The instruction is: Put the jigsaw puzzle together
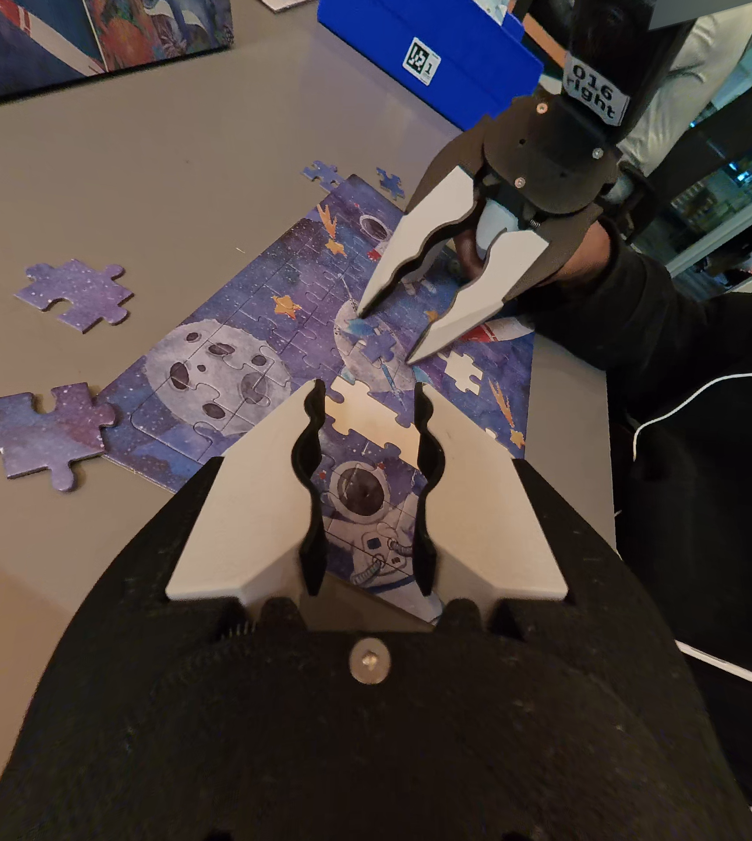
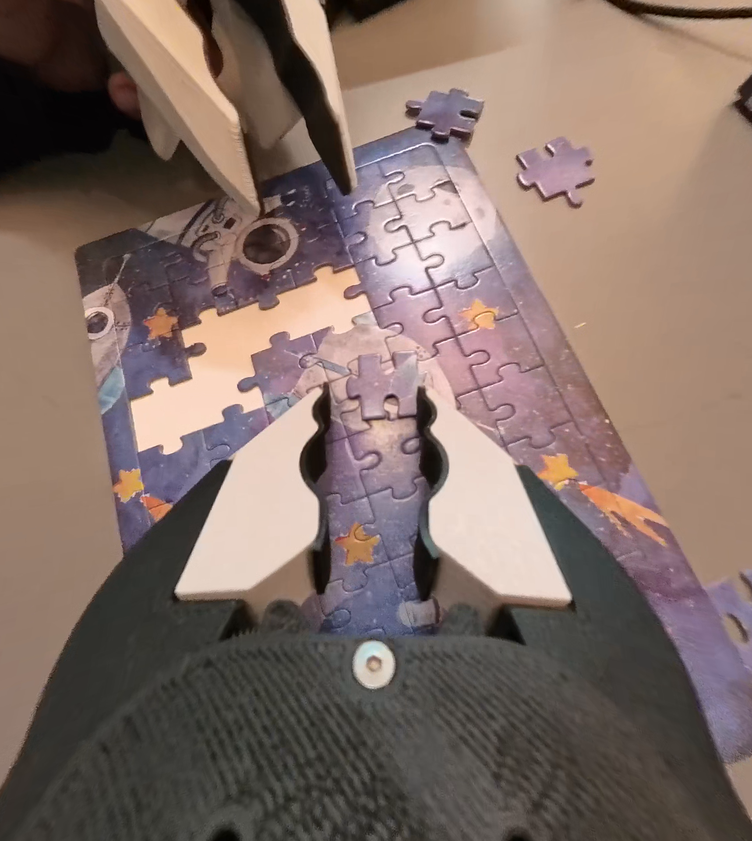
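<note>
The space-themed jigsaw puzzle [image 1: 228, 364] lies flat on the grey table, mostly joined, with an irregular bare gap [image 2: 274, 318] near the astronaut. My right gripper [image 2: 374, 391] is open, its tips resting on the puzzle on either side of a loose purple piece [image 2: 381, 391] that lies on top of it. The right gripper [image 1: 385, 336] and that piece [image 1: 378, 346] also show in the left wrist view. My left gripper [image 1: 367, 387] is open and empty, hovering over the gap's edge above the astronaut. It also shows in the right wrist view [image 2: 299, 191].
Loose purple pieces lie beside the puzzle [image 1: 76, 293] [image 1: 46, 432] [image 1: 324, 175] [image 2: 751, 623]. The puzzle box [image 1: 69, 36] and a blue box [image 1: 424, 54] stand at the back. The table edge [image 1: 610, 455] runs close to the puzzle, with a person's dark sleeve [image 1: 660, 327] there. My hands' fingertips stand some 7 cm from each other. From the left gripper's tips to the space-themed jigsaw puzzle [image 1: 228, 364] is close to 5 cm. Seen from the right wrist view [image 2: 442, 227] as well.
</note>
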### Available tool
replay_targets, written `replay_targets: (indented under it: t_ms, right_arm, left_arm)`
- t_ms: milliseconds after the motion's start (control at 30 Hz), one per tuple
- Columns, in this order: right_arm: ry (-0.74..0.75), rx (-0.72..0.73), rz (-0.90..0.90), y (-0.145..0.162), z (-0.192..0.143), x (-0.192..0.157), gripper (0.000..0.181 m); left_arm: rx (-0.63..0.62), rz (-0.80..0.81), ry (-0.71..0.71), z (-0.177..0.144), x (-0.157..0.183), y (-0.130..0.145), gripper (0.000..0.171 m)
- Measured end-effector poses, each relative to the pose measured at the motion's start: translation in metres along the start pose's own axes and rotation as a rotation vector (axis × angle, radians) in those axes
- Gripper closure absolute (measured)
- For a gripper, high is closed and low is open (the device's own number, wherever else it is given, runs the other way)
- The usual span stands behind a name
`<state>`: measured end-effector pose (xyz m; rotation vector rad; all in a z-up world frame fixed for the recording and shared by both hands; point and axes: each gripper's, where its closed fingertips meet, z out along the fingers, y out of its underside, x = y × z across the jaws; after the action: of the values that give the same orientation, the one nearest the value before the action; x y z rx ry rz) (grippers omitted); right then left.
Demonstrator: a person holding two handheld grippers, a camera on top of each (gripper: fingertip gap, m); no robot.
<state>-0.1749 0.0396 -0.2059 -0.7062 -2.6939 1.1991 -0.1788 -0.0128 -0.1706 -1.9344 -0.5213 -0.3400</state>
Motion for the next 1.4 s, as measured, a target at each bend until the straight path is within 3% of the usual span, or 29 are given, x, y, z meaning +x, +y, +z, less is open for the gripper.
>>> replay_targets:
  t_ms: [1167,1400]
  right_arm:
    - [0.055,-0.026,0.064,0.008,-0.01,0.016,0.134]
    - [-0.031,-0.02,0.106,0.009,-0.013,0.005,0.137]
  left_arm:
    - [-0.012,0.009,-0.014,0.001,-0.001,0.002,0.135]
    - [-0.014,0.009,-0.015,0.001,-0.001,0.002,0.135]
